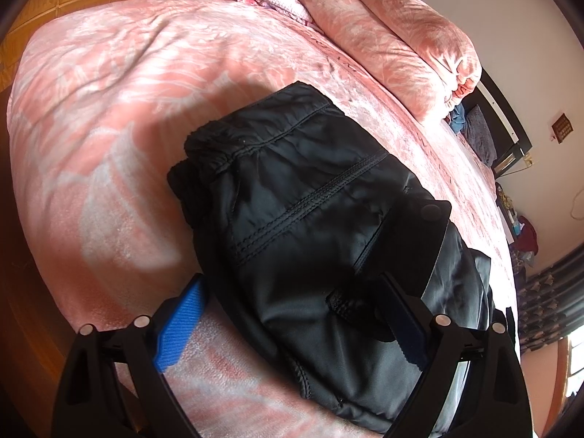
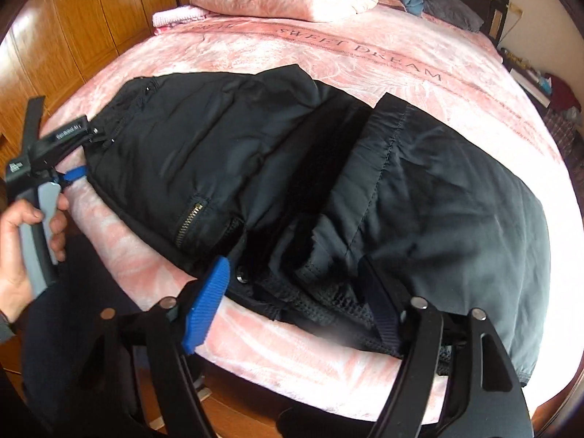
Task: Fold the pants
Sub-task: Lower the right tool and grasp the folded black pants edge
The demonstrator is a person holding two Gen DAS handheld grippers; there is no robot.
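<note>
Both grippers, left gripper (image 1: 292,314) and right gripper (image 2: 295,303), spread-jawed over black pants (image 2: 292,168) on pink bedspread (image 2: 365,54) beside wooden wardrobe (image 2: 91,18).

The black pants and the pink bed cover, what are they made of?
The black pants look like thin, slick nylon or polyester: they shine softly and crinkle. The pink bed cover looks like fuzzy plush fleece, matte with a soft nap. I can't be sure.

My left gripper (image 1: 288,323) has its right finger sunk in the black pants (image 1: 321,211), pad face hidden. The pants' near end runs off the bottom edge. My left hand (image 2: 22,252) – cut off at the frame edge; the label on its gripper is too blurred to read.
</note>
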